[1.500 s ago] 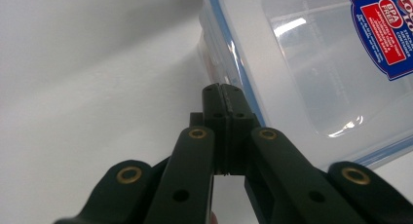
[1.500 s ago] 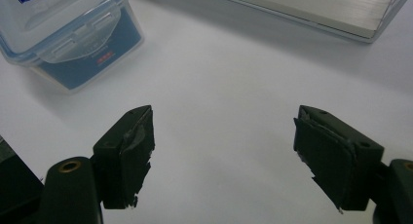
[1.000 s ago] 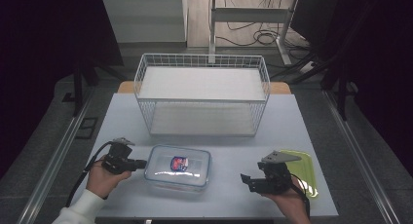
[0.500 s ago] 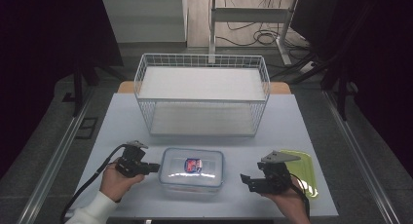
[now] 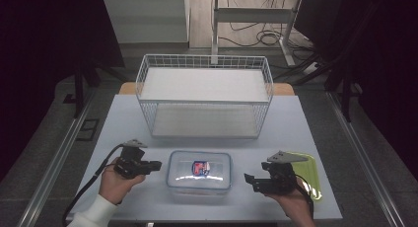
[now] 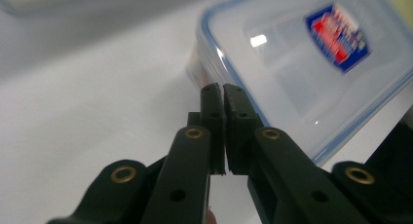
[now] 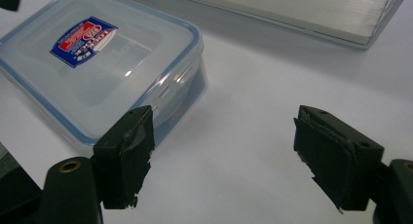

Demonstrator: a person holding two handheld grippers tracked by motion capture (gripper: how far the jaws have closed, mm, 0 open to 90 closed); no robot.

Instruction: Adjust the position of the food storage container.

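We see both forearms coming in from the bottom edge in the high view, one hand on each tool. Our left hand, pale sleeve at the wrist, grips the left gripper level, pointing inward toward the right one. Its jaws are pressed together with just a thin slit between the pads, nothing between them. Our right hand holds the right gripper level too, pointing inward toward the left one. Its jaws stand wide apart, pads well separated and bare. A black cable trails from each gripper.
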